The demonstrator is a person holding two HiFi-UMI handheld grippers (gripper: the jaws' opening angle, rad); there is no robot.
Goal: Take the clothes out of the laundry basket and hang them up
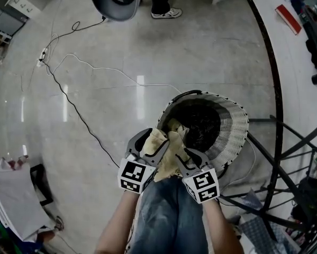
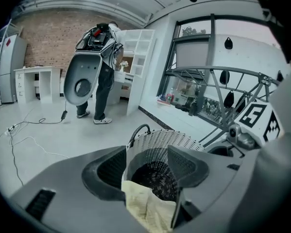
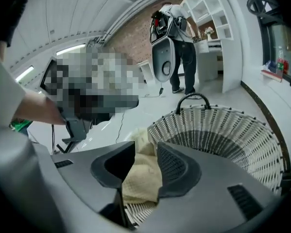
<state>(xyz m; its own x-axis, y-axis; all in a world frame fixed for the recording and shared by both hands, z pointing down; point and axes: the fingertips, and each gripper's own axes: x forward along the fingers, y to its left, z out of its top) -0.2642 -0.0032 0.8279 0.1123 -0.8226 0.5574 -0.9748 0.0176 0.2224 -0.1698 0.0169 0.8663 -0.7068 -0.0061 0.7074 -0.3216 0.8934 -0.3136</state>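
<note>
A white wicker laundry basket (image 1: 237, 121) with a dark inside stands on the floor just ahead of my knees. A pale yellow cloth (image 1: 166, 155) hangs over its near rim. My right gripper (image 1: 183, 151) is shut on that cloth, which fills the gap between its jaws in the right gripper view (image 3: 143, 171). My left gripper (image 1: 150, 143) stands wide beside it, at the cloth's left part. In the left gripper view the cloth (image 2: 147, 205) lies low between the jaws, and the basket (image 2: 160, 140) shows through the wide gap above it.
A person (image 1: 162, 1) stands beyond the basket, carrying a grey rounded shell (image 2: 82, 84). Cables (image 1: 79, 115) trail across the shiny floor at left. A black metal rack (image 1: 277, 157) rises at right. White shelving (image 2: 140, 52) lines the far wall.
</note>
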